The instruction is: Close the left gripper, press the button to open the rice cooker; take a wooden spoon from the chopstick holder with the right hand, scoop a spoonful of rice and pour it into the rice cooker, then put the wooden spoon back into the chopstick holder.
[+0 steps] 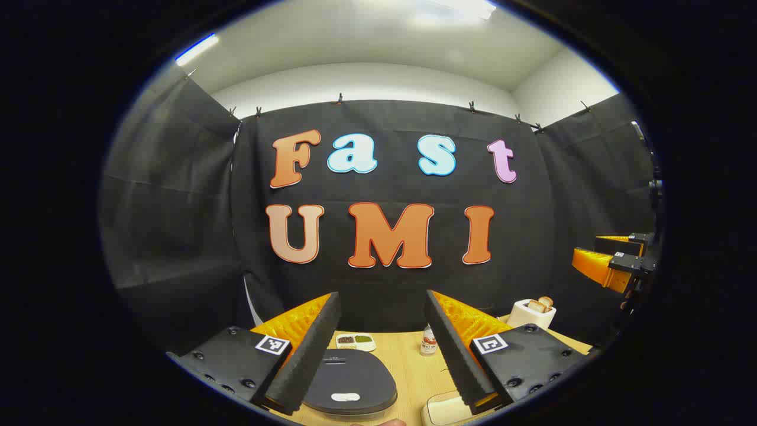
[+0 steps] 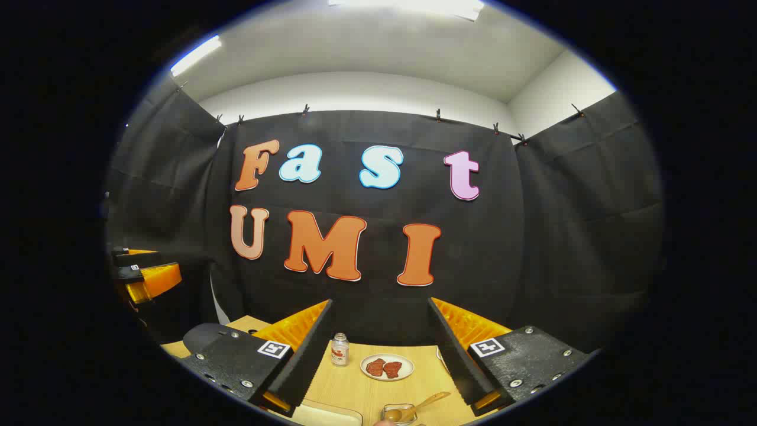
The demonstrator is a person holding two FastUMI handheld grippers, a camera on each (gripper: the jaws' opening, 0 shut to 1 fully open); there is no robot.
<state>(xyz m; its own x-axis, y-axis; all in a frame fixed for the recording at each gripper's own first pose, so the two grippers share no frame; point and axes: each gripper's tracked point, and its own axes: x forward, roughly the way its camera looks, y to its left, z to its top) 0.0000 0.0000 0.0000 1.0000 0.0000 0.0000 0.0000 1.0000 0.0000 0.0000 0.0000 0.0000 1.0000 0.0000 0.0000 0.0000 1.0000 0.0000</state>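
Tabletop rice cooker [image 1: 349, 384] between left fingers [image 1: 307, 349]

Left gripper view, foreground: the rice cooker [image 1: 349, 384] sits on the table [image 1: 408, 367] between the fingers of the left gripper [image 1: 381, 349].
Behind the cooker: a small two-part dish [image 1: 355, 341] lies near the booth wall, a small bottle [image 1: 429, 342] to its right.
Far right: a toaster [image 1: 531, 313] holding bread slices, with the right gripper [image 1: 615, 260] raised above and beyond it.
Right gripper view, centre: a plate [image 2: 387, 367] lies on the table, the bottle [image 2: 339, 349] just left of it.
Nearest edge: a wooden spoon [image 2: 417, 407] rests in a small container [image 2: 399, 412], before the plate.
Far left: the left gripper [image 2: 145, 275] is raised above the table edge.
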